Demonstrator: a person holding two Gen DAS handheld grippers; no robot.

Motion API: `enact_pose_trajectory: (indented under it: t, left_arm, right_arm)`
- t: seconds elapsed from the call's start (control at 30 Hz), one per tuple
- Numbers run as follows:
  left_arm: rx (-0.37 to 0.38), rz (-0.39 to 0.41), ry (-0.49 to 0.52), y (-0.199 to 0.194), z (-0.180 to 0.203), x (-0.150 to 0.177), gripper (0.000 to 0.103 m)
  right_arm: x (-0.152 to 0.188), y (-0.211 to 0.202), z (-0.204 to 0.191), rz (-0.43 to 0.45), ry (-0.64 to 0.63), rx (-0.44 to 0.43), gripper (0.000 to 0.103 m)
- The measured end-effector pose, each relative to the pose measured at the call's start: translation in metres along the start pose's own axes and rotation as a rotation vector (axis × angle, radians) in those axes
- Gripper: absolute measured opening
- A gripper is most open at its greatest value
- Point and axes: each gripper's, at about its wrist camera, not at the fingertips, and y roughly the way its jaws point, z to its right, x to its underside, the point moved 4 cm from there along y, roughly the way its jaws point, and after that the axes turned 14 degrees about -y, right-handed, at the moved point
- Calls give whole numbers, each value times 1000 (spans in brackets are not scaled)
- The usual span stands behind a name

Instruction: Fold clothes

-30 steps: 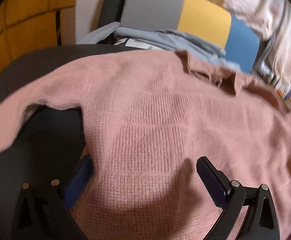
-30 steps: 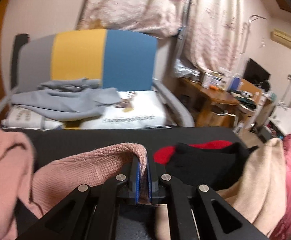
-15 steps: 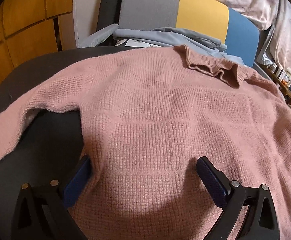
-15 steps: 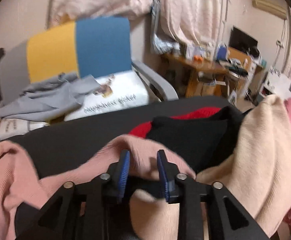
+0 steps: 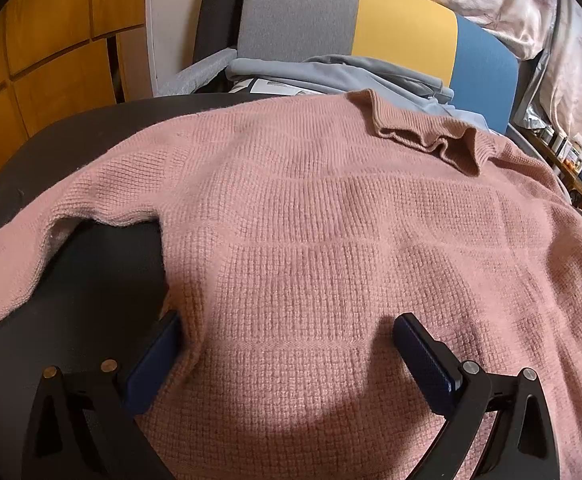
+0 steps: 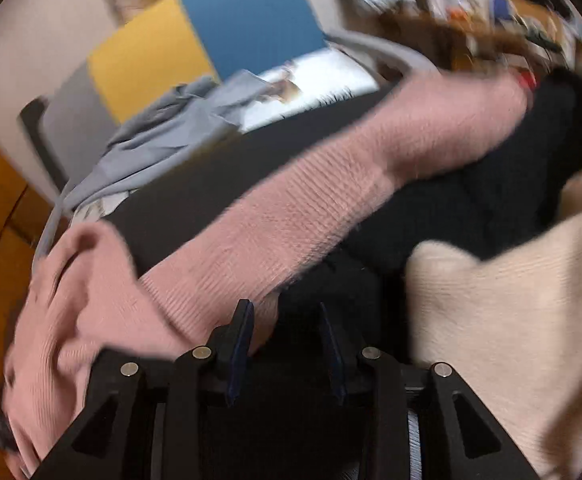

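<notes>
A pink knit sweater (image 5: 331, 240) lies flat on a black table (image 5: 71, 148), collar (image 5: 423, 136) at the far edge, one sleeve running off to the left. My left gripper (image 5: 287, 328) is open wide, hovering low over the sweater's lower body, its left pad at the side seam. In the right wrist view the sweater's other sleeve (image 6: 311, 200) stretches diagonally across the table and over a black garment (image 6: 491, 192). My right gripper (image 6: 285, 312) is open, nothing clamped, with the sleeve lying just past its left finger. This view is motion-blurred.
A grey, yellow and blue chair (image 5: 371, 28) stands behind the table with a grey garment (image 5: 339, 76) on its seat. A cream sweater (image 6: 511, 320) and a bit of red cloth (image 6: 527, 78) lie at the right. Wooden panels (image 5: 31, 60) are at the left, curtains and a cluttered desk at the right.
My right gripper was shut on the pink sleeve end, then opened and let it go; the sleeve now lies stretched out and the gripper has swung left. The left gripper stayed open and steadied.
</notes>
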Motion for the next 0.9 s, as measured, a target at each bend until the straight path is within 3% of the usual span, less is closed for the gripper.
enact_pose_trajectory:
  t: [0.17, 0.27, 0.37, 0.4, 0.43, 0.5, 0.63, 0.9]
  left_arm:
    - [6, 1, -3, 0, -1, 0, 103]
    - [5, 1, -5, -1, 0, 1, 103]
    - [7, 3, -6, -1, -1, 1, 103]
    - [7, 3, -7, -1, -1, 1, 103]
    - [8, 3, -7, -1, -1, 1, 103]
    - [9, 3, -8, -1, -1, 1, 103]
    - [13, 3, -10, -1, -2, 0, 103]
    - [18, 4, -14, -2, -2, 0, 103]
  right_arm:
    - [-8, 18, 12, 77, 197, -23, 34]
    - [-16, 8, 21, 161, 292, -56, 34]
    - [-24, 13, 33, 142, 370, -68, 34]
    - [-25, 15, 36, 147, 398, -83, 33]
    - [-25, 17, 40, 155, 426, -99, 20]
    - [-31, 16, 44, 196, 428, -140, 9]
    - [-35, -10, 26, 262, 340, -181, 9]
    - [-19, -104, 16, 427, 402, -325, 9]
